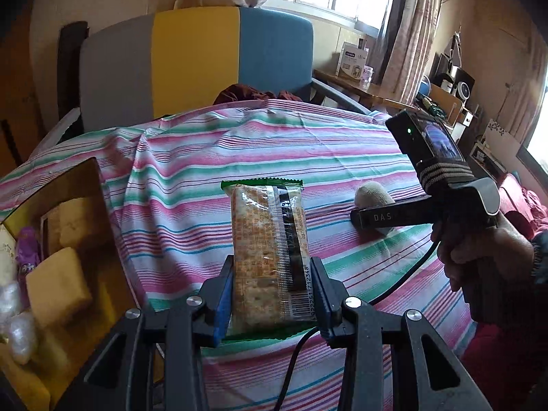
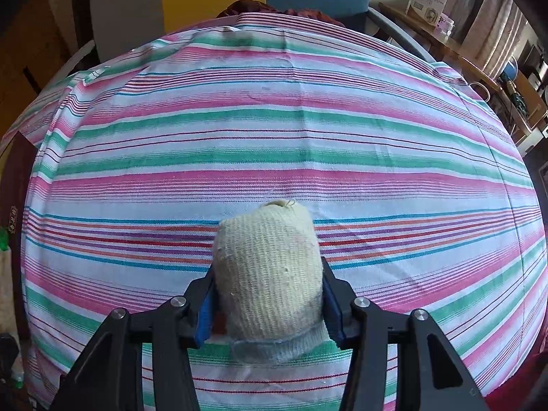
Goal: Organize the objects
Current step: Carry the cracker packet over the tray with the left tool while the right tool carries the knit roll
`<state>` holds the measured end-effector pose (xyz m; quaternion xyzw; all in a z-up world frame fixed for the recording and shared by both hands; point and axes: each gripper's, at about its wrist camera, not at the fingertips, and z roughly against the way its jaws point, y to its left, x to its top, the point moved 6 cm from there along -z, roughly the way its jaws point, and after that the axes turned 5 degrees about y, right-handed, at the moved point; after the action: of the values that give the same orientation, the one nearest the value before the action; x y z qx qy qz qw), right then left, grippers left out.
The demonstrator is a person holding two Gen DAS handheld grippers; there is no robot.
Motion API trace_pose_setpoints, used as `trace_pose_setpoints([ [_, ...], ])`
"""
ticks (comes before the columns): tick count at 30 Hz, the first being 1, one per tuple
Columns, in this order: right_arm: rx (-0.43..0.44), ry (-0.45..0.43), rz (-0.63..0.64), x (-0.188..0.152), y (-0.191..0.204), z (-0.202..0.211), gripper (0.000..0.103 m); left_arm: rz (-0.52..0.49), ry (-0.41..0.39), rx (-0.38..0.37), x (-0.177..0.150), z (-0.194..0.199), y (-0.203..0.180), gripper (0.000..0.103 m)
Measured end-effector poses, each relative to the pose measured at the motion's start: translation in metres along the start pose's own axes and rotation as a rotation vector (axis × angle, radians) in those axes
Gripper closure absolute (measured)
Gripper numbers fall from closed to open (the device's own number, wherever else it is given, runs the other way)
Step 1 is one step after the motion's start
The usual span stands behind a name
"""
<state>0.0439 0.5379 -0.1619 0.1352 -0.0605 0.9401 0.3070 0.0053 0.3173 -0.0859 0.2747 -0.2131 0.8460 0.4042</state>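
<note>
Surface: striped cloth, pink, green, blue and white bands, fills most of both views, a few creases at its upper left.
Left gripper: bottom centre of the left wrist view, blue pads clamped on the lower end of a cracker packet.
Cracker packet: clear wrap with green edges, barcode down its right side, stands up from the jaws and blocks the cloth behind it.
Right gripper: bottom centre of the right wrist view, pads pressed on both sides of a rolled knit sock; no gap visible at the pads.
Rolled knit sock: cream, pale blue cuff at the bottom edge, sits on the cloth; also seen right of centre in the left wrist view, partly hidden behind the right gripper's finger.
Hand: right edge of the left wrist view, holding the right gripper's handle; black cable runs from it down to bottom centre.
Box: left edge of the left wrist view, gold inner wall, open top.
Box contents: yellow sponge-like blocks, purple wrapped item, clear wrapped items lower left; the rest too dark to tell.
Behind: chair back in grey, yellow and blue panels, top centre.
Far right: wooden desk with a white carton, curtain, cluttered shelf.
</note>
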Motion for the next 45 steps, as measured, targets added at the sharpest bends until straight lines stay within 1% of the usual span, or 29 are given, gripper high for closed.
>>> trace_pose_setpoints([
  [8, -0.026, -0.011, 0.026, -0.008, 0.008, 0.008, 0.052, 0.072, -0.052, 0.067, 0.004, 0.035, 0.037, 0.062],
  [12, -0.037, -0.015, 0.036, -0.005, 0.006, 0.007, 0.052, 0.102, -0.076, 0.095, 0.002, 0.051, 0.055, 0.062],
  [16, -0.059, -0.02, 0.048, -0.005, 0.007, 0.008, 0.053, 0.164, -0.095, 0.139, -0.007, 0.069, 0.089, 0.062],
  [21, -0.133, -0.04, 0.098, -0.002, 0.013, 0.009, 0.055, 0.261, -0.065, 0.219, -0.034, 0.077, 0.14, 0.062],
  [24, -0.159, -0.048, 0.123, 0.0, 0.015, 0.009, 0.055, 0.293, -0.016, 0.275, -0.057, 0.071, 0.162, 0.062],
  [27, -0.174, -0.051, 0.137, 0.001, 0.016, 0.009, 0.055, 0.332, 0.032, 0.307, -0.076, 0.061, 0.179, 0.062],
  [29, -0.188, -0.056, 0.148, 0.0, 0.017, 0.009, 0.055, 0.345, 0.043, 0.332, -0.082, 0.057, 0.186, 0.062],
  [32, -0.207, -0.061, 0.165, -0.001, 0.019, 0.008, 0.055, 0.345, 0.051, 0.347, -0.084, 0.051, 0.188, 0.062],
  [35, -0.205, -0.061, 0.164, -0.001, 0.018, 0.006, 0.055, 0.337, 0.057, 0.356, -0.086, 0.045, 0.188, 0.062],
  [38, -0.205, -0.061, 0.164, -0.002, 0.018, 0.005, 0.054, 0.34, 0.046, 0.348, -0.085, 0.048, 0.189, 0.061],
  [42, -0.2, -0.061, 0.161, -0.003, 0.018, 0.003, 0.054, 0.348, 0.02, 0.347, -0.082, 0.057, 0.192, 0.055],
  [45, -0.199, -0.062, 0.158, -0.005, 0.019, 0.004, 0.054, 0.349, -0.002, 0.348, -0.082, 0.066, 0.193, 0.054],
])
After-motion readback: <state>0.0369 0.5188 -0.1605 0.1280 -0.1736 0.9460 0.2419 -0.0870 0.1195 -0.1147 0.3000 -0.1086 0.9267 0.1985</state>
